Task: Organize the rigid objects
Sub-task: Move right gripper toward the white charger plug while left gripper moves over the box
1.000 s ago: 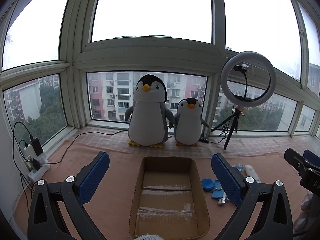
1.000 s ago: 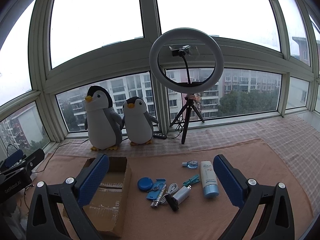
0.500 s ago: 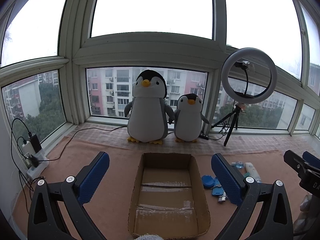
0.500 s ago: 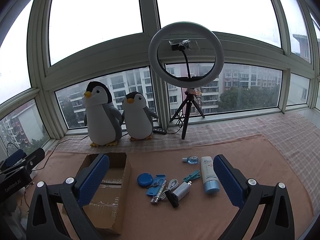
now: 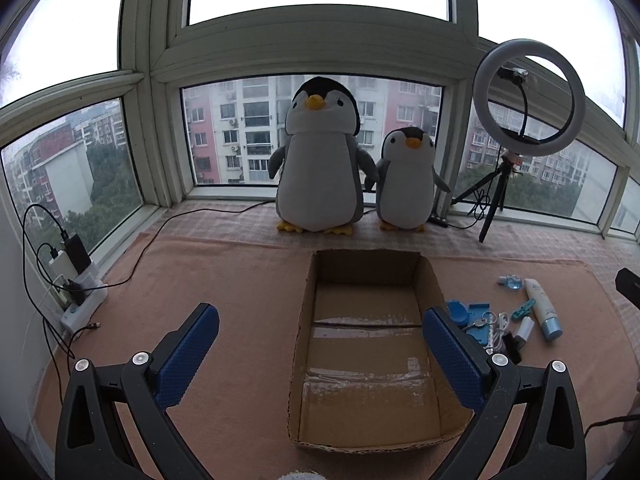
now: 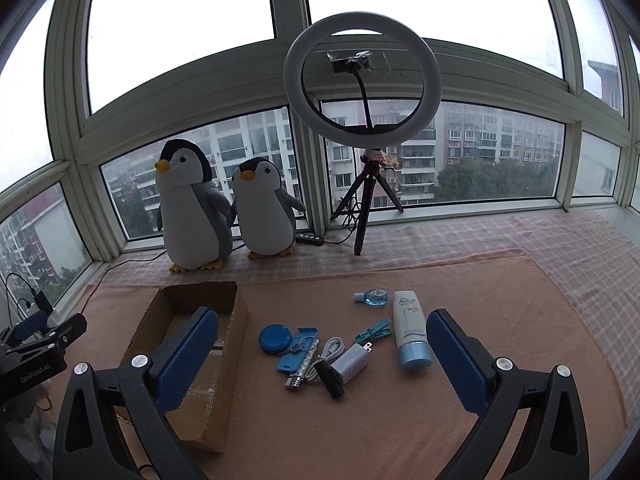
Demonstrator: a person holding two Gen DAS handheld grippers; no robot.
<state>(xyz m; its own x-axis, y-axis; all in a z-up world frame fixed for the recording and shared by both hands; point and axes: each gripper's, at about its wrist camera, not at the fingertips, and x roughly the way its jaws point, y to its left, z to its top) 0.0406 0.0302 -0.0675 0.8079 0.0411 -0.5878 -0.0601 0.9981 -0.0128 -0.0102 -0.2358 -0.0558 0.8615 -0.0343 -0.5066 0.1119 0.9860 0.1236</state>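
Both claws gape apart, holding nothing; I steer the right claw (image 6: 322, 354) squarely over the charger (image 6: 352, 362) first, then the box (image 5: 370, 344).

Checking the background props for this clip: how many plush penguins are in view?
2. The larger penguin stands on the window ledge behind the cardboard box; the smaller penguin stands right beside it, toward the ring light. Nothing suggests another hidden one.
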